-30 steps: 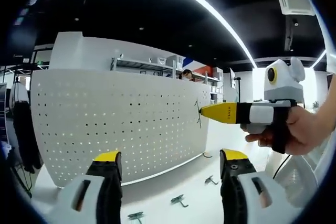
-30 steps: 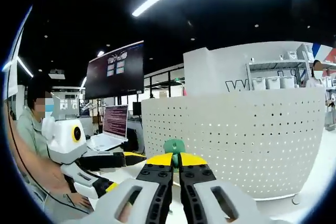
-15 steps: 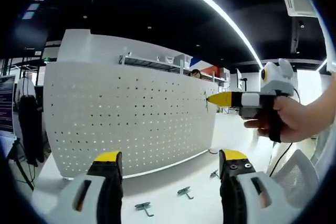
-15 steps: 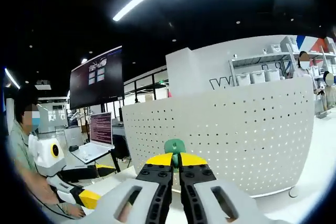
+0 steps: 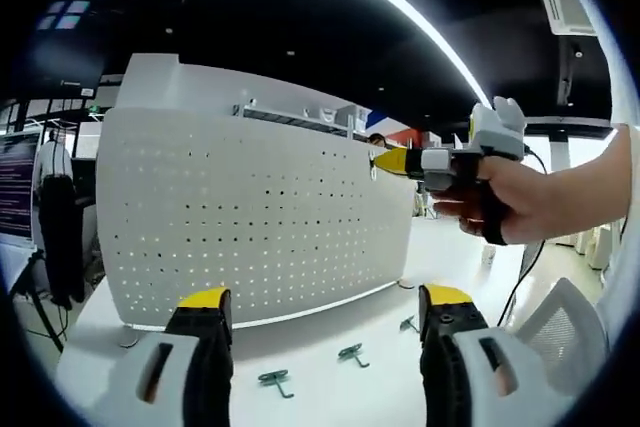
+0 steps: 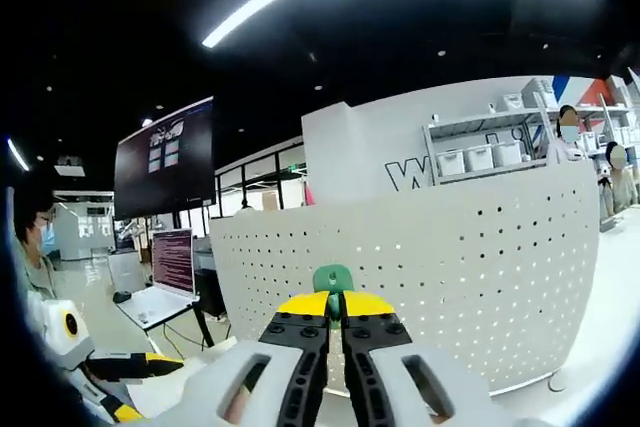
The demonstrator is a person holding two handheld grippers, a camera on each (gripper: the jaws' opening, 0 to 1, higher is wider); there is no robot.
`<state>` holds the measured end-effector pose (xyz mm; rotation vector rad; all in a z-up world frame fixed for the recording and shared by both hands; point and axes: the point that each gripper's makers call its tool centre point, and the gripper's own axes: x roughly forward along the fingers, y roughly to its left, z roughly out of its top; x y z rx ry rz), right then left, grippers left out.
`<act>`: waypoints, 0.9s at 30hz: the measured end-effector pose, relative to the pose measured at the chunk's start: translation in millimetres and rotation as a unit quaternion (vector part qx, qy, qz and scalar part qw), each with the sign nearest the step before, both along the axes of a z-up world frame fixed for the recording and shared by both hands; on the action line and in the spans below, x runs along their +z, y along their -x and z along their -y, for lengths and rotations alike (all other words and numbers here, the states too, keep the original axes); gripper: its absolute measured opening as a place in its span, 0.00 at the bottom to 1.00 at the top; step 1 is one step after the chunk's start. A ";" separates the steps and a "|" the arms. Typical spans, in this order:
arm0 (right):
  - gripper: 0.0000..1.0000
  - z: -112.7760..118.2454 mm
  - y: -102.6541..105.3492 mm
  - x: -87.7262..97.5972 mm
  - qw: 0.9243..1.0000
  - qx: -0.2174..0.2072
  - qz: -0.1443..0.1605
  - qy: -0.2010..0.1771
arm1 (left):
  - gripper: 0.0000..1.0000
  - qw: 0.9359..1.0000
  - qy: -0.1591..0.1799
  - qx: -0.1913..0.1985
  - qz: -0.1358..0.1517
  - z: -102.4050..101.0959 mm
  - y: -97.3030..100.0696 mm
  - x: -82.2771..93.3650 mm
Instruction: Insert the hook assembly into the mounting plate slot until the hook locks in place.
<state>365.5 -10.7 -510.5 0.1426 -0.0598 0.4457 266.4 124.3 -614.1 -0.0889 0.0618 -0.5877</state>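
In the left gripper view, the left gripper [image 5: 324,309] is nearest, its two yellow-tipped jaws spread wide with nothing between them. Just beyond them, three small hooks [image 5: 275,381] lie flat on the white table [image 5: 330,402]. Behind the hooks stands the white perforated mounting plate [image 5: 255,217], upright on the table. At its upper right edge, a hand [image 5: 505,197] holds the right gripper [image 5: 380,161], whose yellow tips touch or nearly touch the plate. In the right gripper view, the right gripper's jaws are pressed together on a green hook assembly [image 6: 333,279], right in front of the plate. Far behind, a dark monitor [image 6: 165,159] hangs.
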 end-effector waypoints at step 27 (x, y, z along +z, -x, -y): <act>0.01 -14.0 -69.6 23.3 0.998 -0.062 0.032 -0.002 | 0.77 0.999 -0.035 0.016 -0.013 -20.0 2.3 -10.1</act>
